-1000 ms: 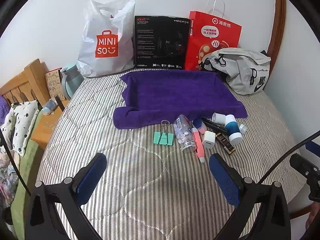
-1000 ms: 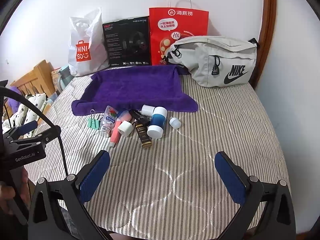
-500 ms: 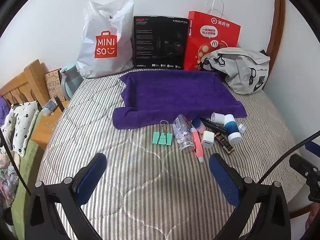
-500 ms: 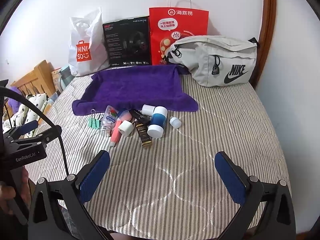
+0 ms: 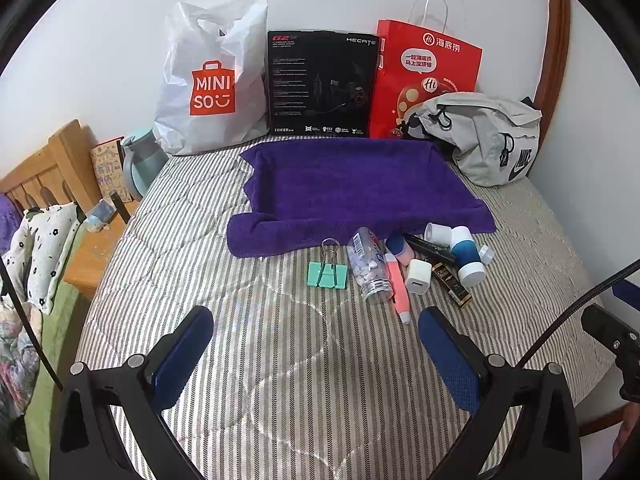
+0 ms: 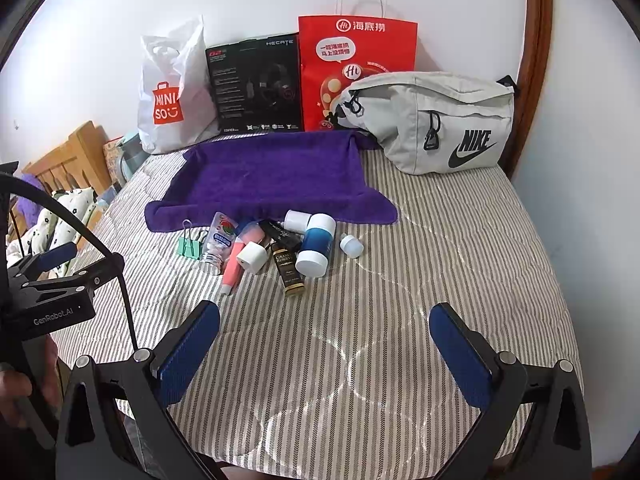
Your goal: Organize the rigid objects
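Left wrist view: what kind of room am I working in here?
Most likely a bedroom: the work surface is a striped quilted mattress, with a wooden headboard and a floral pillow at the left. Shopping bags lean on the wall, so it is a home, not a workshop.

A plush, matt purple towel (image 5: pixel 352 192) is lying on striped quilted bedding (image 5: pixel 280 360) — the clear plastic pill bottle (image 5: pixel 370 266) is glinting, and the white plastic bag (image 5: pixel 212 80) is looking glossy and crinkled.
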Tool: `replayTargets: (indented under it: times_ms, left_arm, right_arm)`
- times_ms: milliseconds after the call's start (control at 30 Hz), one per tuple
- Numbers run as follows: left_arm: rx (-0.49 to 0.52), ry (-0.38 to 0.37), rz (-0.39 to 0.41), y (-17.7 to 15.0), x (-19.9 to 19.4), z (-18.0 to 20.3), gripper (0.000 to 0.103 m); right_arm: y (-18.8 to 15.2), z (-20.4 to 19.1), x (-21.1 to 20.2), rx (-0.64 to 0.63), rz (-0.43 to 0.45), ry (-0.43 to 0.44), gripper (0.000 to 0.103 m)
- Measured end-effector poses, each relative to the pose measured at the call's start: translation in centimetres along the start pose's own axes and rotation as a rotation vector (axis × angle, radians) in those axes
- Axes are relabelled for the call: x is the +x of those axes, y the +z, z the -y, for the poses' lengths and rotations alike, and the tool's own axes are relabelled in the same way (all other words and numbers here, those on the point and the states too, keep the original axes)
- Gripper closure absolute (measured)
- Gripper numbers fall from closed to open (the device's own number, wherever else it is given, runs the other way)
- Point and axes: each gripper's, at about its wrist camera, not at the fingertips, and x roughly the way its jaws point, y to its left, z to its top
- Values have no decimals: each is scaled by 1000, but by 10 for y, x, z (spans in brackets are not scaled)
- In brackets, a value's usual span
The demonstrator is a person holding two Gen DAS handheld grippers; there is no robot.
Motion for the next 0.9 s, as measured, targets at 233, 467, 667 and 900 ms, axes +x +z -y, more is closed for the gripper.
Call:
replayTargets:
  times_ms: [233,467,667,900]
  left_arm:
    - [2,3,1,1,-1,-1,0]
    - [8,6,2,3,0,-1,0]
    - [18,9,-7,4,4,0,0]
    - [12,14,-7,6,5,-1,0]
  right_arm:
    - [1,-3,1,-2,0,4,0]
    - [1,-2,2,-2,-3,3,0]
    - [2,-3,5,-4,-9,-1,0]
    - [6,-4,9,-12,-13,3,0]
